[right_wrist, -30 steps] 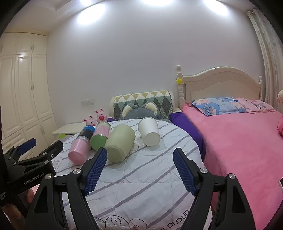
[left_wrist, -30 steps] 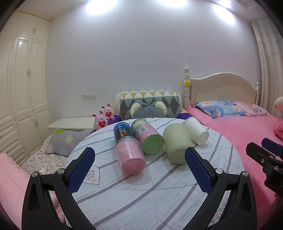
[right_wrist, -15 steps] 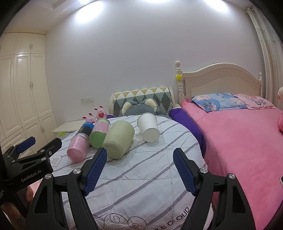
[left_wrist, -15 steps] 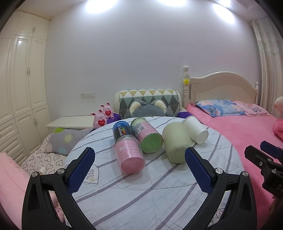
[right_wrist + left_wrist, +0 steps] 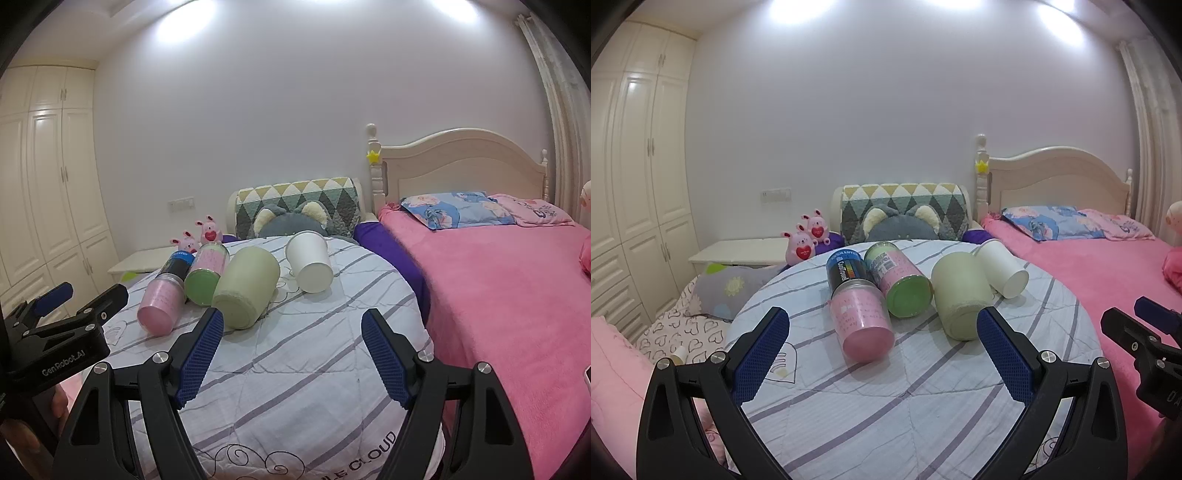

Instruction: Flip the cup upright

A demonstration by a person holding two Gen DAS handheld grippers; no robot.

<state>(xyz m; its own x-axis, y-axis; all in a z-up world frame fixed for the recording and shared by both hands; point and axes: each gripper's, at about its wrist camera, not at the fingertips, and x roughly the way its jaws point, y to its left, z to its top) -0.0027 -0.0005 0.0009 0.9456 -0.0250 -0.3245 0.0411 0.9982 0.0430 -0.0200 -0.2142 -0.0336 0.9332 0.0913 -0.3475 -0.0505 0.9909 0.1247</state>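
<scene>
Pink bed (image 5: 509, 295) fills the space right of the round counter (image 5: 923, 406), which wears a striped quilted cover. Cream wardrobe (image 5: 635, 184) stands far left of the counter. Triangle-patterned cushion (image 5: 905, 206) with a grey bear pillow (image 5: 897, 227) sits behind the counter. Two pink plush bunnies (image 5: 807, 240) perch behind the counter's left rear edge.

On the counter, all lying on their sides, in a row:
- pale green cup (image 5: 247, 288), largest, near the counter's middle, closed base toward the cameras, touching or nearly touching the green-bottomed bottle on its left
- white paper cup (image 5: 310, 260), just right of the green cup, toward the counter's rear, base facing forward
- green-bottomed bottle (image 5: 899, 282) with pink label, left of the green cup
- pink bottle (image 5: 862, 328), left of that, nearest the counter's front
- dark can (image 5: 844, 267) with blue rim, directly behind the pink bottle, ends touching

Left tool (image 5: 882, 354) released, jaws spread wide, hovering over the counter's front edge, aimed at the pink bottle and green cup, touching nothing. Right tool (image 5: 291, 356) also released, wide apart, hovering over the counter's front right, left fingertip (image 5: 201, 350) lined up in front of the green cup's base in the right wrist view; contact cannot be told, no grasp.
</scene>
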